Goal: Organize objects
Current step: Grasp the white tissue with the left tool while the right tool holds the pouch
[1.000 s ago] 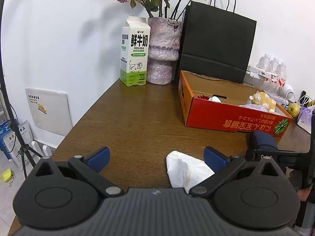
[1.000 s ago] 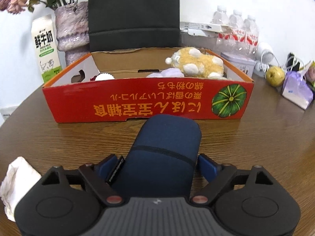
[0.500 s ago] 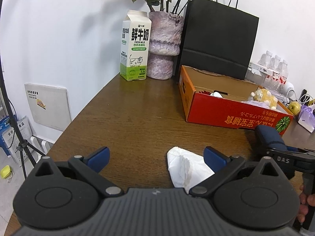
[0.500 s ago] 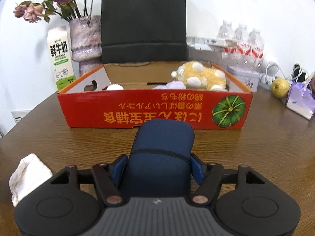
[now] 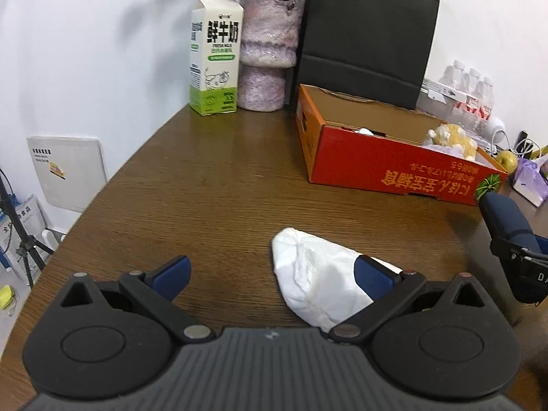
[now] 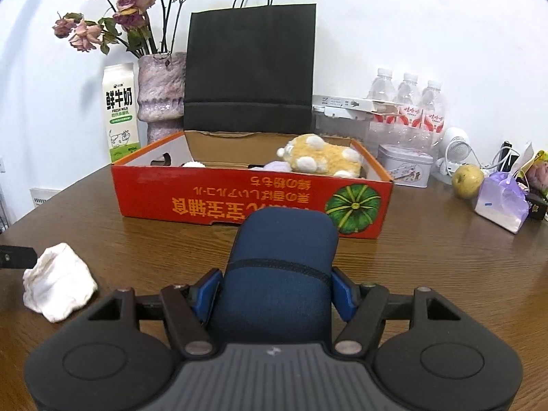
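Navy-blue pouch: a soft, rounded case clamped between the two blue pads of the right gripper, which is closed on its sides. The pouch points toward 12 o'clock in the right wrist view, its far end just short of the red cardboard box. In the left wrist view the pouch appears at 3 o'clock, at the frame edge.

Red cardboard box: open-topped, resting on the wooden table, printed with inverted yellow characters and a green pumpkin graphic at its right front corner. Inside it, a yellow plush toy with white spots lies toward the right end, with a pale lilac item just beside it and a small white item toward the left end.

White crumpled cloth: lies on the table at 9 o'clock from the pouch, well apart from the box. The left gripper has its jaws spread wide; the cloth sits between the fingers, against the right-hand one, with the left-hand one well clear of it.

Background, 12 o'clock side of the box: a black paper bag upright against the wall, a mottled purple vase with dried roses at 11 o'clock, and a milk carton just beside the vase. At 2 o'clock: water bottles, a tin and a yellow-green fruit.
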`<action>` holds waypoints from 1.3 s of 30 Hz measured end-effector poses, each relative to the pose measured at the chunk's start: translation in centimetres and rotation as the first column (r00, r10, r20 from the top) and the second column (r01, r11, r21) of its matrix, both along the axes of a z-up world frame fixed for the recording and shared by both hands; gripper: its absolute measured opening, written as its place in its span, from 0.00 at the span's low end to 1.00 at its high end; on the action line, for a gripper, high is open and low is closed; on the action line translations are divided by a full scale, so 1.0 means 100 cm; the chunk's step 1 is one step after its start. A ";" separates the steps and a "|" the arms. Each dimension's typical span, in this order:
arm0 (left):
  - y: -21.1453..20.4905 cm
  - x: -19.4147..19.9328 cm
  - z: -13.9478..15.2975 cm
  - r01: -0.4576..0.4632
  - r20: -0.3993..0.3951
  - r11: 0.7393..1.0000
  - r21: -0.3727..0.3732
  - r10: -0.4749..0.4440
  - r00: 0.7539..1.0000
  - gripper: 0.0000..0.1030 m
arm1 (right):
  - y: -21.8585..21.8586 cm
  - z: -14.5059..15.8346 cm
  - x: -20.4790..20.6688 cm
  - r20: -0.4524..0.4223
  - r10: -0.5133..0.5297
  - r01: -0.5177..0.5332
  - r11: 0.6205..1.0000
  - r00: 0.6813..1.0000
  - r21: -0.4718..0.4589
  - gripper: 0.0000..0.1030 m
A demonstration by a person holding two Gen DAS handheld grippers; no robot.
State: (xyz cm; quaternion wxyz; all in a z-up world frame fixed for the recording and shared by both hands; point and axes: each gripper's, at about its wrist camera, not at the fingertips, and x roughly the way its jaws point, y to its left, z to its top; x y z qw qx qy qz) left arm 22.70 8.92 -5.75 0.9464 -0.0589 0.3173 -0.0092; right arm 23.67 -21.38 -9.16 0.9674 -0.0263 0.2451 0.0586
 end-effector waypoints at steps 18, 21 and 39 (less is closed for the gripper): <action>-0.050 0.007 -0.010 0.106 -0.040 0.994 -0.005 -0.106 0.994 1.00 | -0.026 0.000 -0.007 0.010 0.053 -0.053 0.999 0.999 0.007 0.64; -0.061 0.009 -0.014 0.113 -0.055 0.993 0.026 -0.111 0.992 1.00 | -0.025 0.001 -0.008 0.013 0.056 -0.056 0.998 0.998 0.004 0.64; -0.079 0.006 -0.019 0.048 -0.057 0.992 0.120 -0.042 0.998 0.69 | -0.020 0.001 -0.014 0.039 0.061 -0.060 0.998 0.997 -0.017 0.64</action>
